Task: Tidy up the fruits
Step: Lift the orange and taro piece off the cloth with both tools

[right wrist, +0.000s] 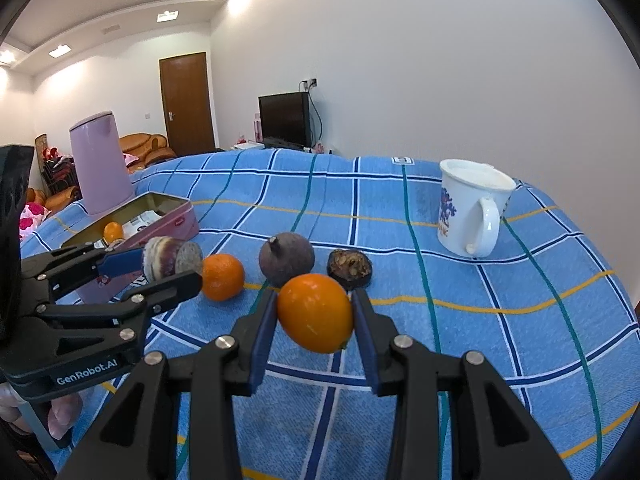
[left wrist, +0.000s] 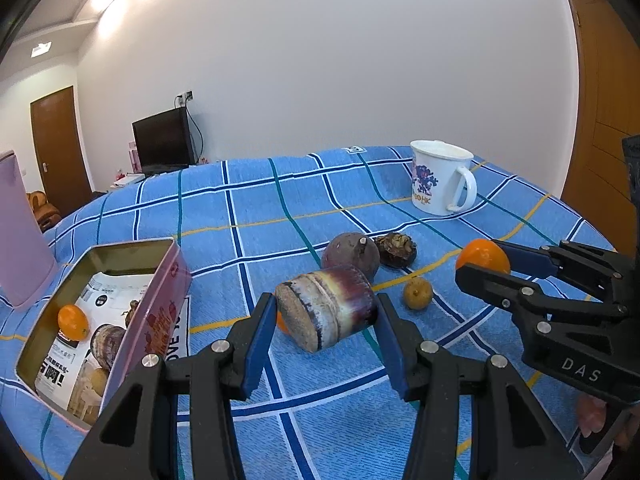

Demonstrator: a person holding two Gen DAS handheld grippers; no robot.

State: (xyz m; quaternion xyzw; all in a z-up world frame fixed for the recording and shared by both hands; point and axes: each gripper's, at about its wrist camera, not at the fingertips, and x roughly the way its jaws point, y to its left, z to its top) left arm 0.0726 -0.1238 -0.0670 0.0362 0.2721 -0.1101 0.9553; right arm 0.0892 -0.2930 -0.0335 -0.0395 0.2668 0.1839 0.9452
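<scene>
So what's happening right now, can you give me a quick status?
Left gripper shut on banded root chunk. Right gripper shut on orange. Pink tin open at left, path unobstructed.

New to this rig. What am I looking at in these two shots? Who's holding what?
No robot arm: a person carries handheld tongs in each hand, each with a fisheye camera looking along its fingers. In the left-wrist view, the left tongs grip a striped purple-brown cane piece. In the right-wrist view, the right tongs grip an orange fruit. On the blue checked cloth lie another orange, a round purple fruit, a dark knobbly one, a white mug and an open pink tin already holding some fruit.
</scene>
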